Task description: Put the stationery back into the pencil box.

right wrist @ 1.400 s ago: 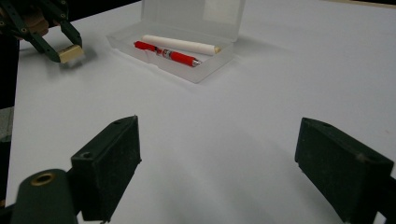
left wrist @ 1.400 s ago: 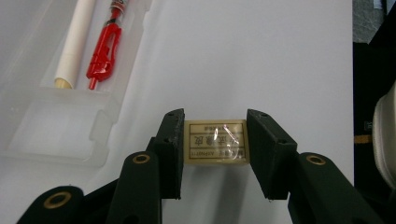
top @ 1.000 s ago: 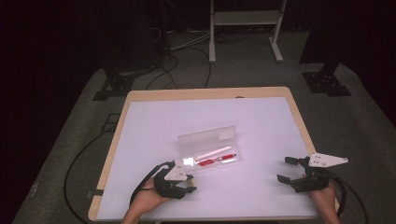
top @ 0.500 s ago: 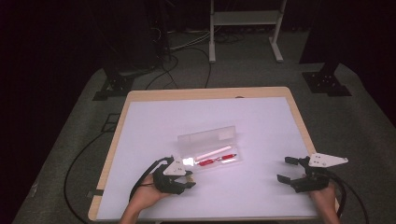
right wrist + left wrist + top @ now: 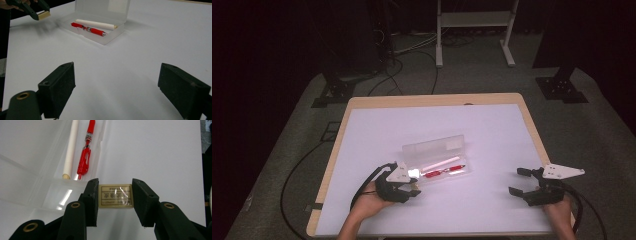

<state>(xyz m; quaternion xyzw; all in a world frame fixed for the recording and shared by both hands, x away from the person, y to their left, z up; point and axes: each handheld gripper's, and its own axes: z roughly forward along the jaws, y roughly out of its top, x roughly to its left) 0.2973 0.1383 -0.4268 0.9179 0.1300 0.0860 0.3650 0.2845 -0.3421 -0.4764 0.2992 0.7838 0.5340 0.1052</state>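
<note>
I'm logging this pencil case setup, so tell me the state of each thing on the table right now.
Clear pencil case: lid open, lying on the table.
Red pen: lying inside the case.
White stick: lying inside the case, beside the pen.
Eraser: clamped between the jaws, at the case's end.
Left tool: shut on the eraser.
Right tool: open, holding nothing.

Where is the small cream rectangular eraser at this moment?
The small cream rectangular eraser is clamped in the left gripper, just short of the clear plastic pencil case, at its left end in the high view.
</note>
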